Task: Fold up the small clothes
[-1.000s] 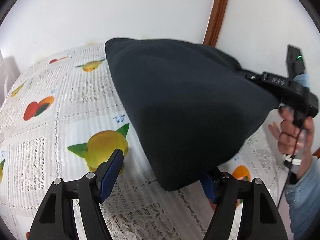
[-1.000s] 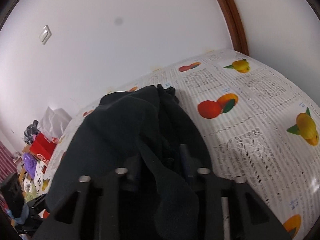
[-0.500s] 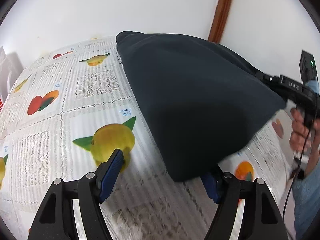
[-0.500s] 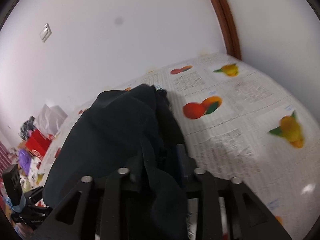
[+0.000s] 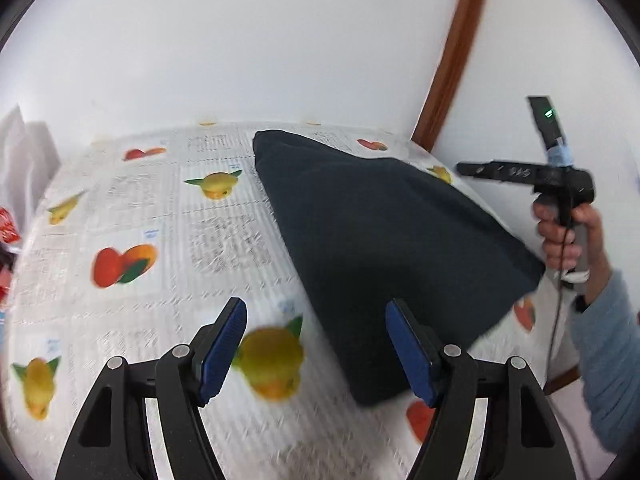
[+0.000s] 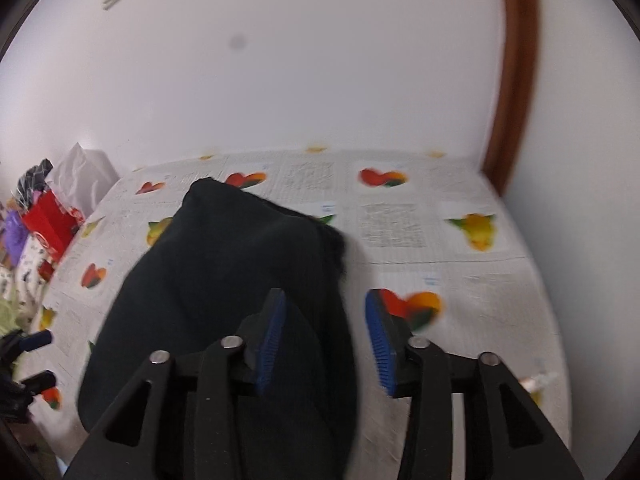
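Left view: right hand [image 5: 568, 236]; right view: dark garment [image 6: 224, 280] between parted fingers [image 6: 272, 332]

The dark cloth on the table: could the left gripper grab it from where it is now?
Probably yes. The left gripper is open, and the dark cloth lies just ahead, its near edge by the right finger, nothing between.

1. Table [image 5: 168, 240]: covered by a white lace-pattern cloth printed with fruit motifs; its far edge meets the white wall.
2. Dark garment [image 5: 380, 240]: lies folded directly on the cloth, toward the right half in the left wrist view.
3. Surface detail partly blurred in both views.
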A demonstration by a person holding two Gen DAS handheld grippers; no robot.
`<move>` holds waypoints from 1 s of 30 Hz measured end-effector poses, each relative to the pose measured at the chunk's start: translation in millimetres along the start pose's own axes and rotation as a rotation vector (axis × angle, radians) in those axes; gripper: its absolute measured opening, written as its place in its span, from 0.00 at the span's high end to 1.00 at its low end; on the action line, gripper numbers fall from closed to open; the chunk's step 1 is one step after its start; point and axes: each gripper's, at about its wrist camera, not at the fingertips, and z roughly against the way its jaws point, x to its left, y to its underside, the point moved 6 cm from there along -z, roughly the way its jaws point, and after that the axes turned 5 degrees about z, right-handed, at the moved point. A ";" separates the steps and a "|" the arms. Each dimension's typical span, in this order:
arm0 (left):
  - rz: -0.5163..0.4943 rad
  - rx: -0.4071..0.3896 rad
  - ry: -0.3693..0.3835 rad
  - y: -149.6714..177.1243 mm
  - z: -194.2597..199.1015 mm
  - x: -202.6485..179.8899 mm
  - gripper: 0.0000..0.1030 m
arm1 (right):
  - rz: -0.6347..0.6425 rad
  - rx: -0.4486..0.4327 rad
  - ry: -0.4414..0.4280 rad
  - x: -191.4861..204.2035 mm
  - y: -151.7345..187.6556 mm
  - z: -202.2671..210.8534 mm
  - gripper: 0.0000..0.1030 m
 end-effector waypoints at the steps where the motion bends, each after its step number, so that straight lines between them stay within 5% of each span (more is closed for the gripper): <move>1: 0.004 0.011 0.002 -4.7 -6.9 0.6 0.32 | -0.017 0.031 -0.014 0.3 -5.2 -14.9 0.54; 9: -0.025 0.125 -0.001 -20.9 -84.0 -5.4 0.30 | -0.171 0.153 -0.082 -7.9 -18.1 -95.9 0.55; 10: -0.029 0.136 -0.004 -21.4 -89.5 -5.7 0.29 | -0.171 0.143 -0.086 -7.4 -19.7 -97.3 0.60; 11: -0.028 0.148 -0.005 -21.7 -95.7 -5.6 0.29 | -0.136 0.112 -0.097 -2.1 -24.1 -95.6 0.87; 12: -0.025 0.153 -0.003 -21.0 -97.5 -5.9 0.29 | -0.100 0.097 -0.094 2.0 -26.9 -93.1 0.97; 17: -0.031 0.155 0.013 -20.3 -97.0 -7.4 0.29 | -0.004 -0.150 -0.045 -6.1 -48.9 -48.1 0.98; 19: -0.030 0.155 0.018 -19.4 -97.0 -8.1 0.29 | -0.001 -0.130 -0.037 -12.0 -49.0 -57.0 0.98; 22: -0.028 0.160 0.017 -20.7 -97.8 -9.2 0.29 | 0.002 0.013 0.014 -16.6 -34.8 -94.9 0.98; 26: -0.043 0.153 0.000 -19.0 -91.4 -10.2 0.29 | -0.050 0.012 0.012 -25.8 -29.1 -74.3 0.95; 28: -0.043 0.147 -0.003 -16.5 -84.3 -10.4 0.30 | -0.091 0.006 -0.008 -30.0 -22.4 -54.7 0.87; 30: -0.032 0.140 0.003 -13.1 -76.3 -10.6 0.31 | -0.102 0.011 -0.033 -27.8 -9.1 -37.7 0.67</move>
